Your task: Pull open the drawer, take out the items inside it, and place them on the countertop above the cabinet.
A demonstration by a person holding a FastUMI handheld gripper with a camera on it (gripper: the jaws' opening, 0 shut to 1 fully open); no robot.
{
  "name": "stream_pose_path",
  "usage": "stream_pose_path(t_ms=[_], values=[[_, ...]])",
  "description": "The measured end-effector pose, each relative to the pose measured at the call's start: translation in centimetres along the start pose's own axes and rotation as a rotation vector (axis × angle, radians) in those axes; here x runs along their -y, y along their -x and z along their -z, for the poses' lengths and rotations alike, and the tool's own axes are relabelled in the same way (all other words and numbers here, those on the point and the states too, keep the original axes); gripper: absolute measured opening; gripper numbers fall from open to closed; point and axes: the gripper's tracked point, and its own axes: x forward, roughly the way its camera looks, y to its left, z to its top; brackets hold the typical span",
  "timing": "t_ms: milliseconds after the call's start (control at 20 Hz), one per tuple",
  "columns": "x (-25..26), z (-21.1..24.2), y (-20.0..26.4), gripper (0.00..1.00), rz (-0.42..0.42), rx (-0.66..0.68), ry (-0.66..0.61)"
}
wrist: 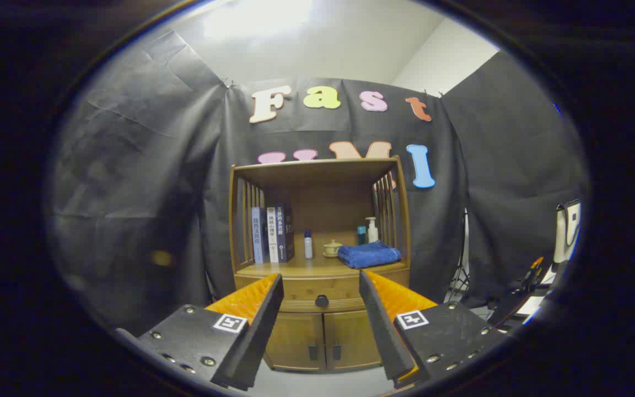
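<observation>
The drawer (320, 292) sits shut in the cabinet (320, 331), just under the front edge of the counter (295, 269). Its face looks straight back at me, its long axis running side to side, and its dark round knob (322, 301) is at the middle of that face. My tongs (321, 286) are spread wide and hold nothing; the knob shows in the gap between the two fingers, beyond their tips and well apart from them. I have them level and pointed square at the cabinet front, one finger to each side of the drawer.

Below the drawer are two closed doors (323, 339) with small dark handles at their meeting edges. On the counter, a folded blue towel (369, 255) lies at the front right corner. Behind it stand a pump bottle (372, 230) and a teal bottle (361, 234). A small cup on a saucer (332, 248), I think, sits near the middle, with a small white bottle (308, 244) to its left. A few books (272, 234) stand upright against the slatted left side.
</observation>
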Motion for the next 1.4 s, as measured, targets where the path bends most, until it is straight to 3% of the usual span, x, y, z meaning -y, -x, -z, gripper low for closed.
stream_pose_path(t_ms=[800,1250,1400], values=[[0.1,2.0,-1.6,0.83,0.0,-0.06,0.009],[0.6,8.2,-9.2,0.84,0.051,-0.166,0.01],[1.8,10.7,-12.7,0.84,0.113,-0.184,0.012]])
